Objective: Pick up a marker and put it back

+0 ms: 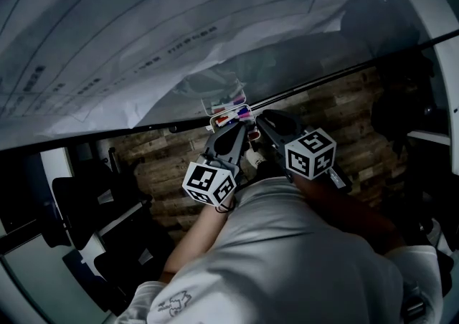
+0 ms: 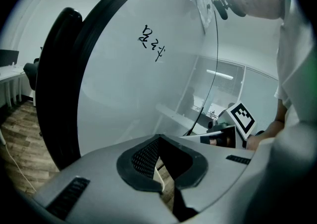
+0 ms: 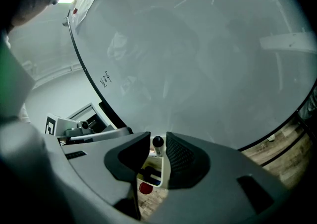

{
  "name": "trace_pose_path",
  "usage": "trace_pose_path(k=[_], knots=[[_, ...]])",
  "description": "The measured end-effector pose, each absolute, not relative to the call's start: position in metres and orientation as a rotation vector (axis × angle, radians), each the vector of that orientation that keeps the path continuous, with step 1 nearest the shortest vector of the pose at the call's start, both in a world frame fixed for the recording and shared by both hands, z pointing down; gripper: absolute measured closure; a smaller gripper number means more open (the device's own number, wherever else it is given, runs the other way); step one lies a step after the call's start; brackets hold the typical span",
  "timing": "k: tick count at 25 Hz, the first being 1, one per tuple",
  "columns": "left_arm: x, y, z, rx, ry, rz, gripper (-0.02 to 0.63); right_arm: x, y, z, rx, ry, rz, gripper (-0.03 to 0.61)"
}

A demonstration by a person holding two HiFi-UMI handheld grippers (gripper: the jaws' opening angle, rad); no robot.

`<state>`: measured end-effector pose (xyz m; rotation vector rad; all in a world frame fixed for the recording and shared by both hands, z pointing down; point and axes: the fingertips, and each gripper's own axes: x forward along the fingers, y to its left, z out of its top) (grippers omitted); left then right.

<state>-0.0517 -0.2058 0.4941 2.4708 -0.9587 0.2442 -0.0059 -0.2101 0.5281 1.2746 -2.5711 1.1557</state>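
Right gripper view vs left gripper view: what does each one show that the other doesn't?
Only the right gripper view: the marker tray, with a black marker standing between the right gripper's parted jaws. Only the left gripper view: the left gripper seen end-on, jaw tips together, nothing between. Both: the whiteboard with its scribble, and the wood floor.

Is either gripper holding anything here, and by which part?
Nothing is clamped yet. The right gripper, jaws open, flanks the black cap of a marker standing in the tray, a gap beside it. The left gripper is shut, empty.
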Motion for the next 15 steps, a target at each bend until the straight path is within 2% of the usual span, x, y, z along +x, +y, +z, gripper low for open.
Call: trace_pose_path(k=[15], knots=[[-0.0565, -0.2046, 0.4971, 2.456, -0.971, 0.245, 0.609, -0.0084, -0.2105, 0.5342, 1.27, -2.545, 1.146, 0.497]])
